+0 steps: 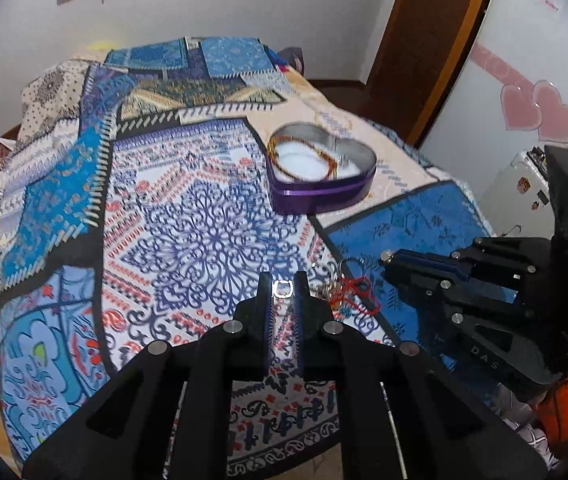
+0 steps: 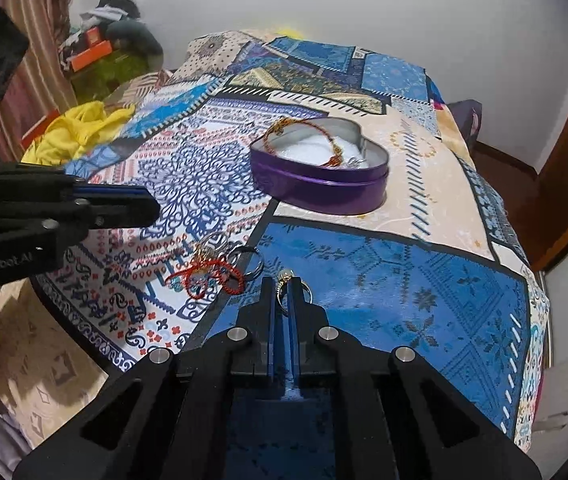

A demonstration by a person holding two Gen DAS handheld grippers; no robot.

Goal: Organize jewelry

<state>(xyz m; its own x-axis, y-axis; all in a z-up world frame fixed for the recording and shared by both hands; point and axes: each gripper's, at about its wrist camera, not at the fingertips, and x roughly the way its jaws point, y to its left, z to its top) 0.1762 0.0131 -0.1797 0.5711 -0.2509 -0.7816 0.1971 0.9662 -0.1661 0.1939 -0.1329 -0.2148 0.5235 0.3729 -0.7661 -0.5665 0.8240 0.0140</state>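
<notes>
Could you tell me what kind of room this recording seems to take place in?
Most likely a bedroom at home: a bed under a patchwork bedspread serves as the work surface, yellow clothes lie heaped beside it, and a wooden door frame stands behind.

I see the bed's patchwork cover [image 2: 404,280] carrying a purple heart tin [image 2: 320,184] well ahead of my right claw [image 2: 283,284], red cord [image 2: 208,274] and rings [image 2: 250,260] just left of it.
</notes>
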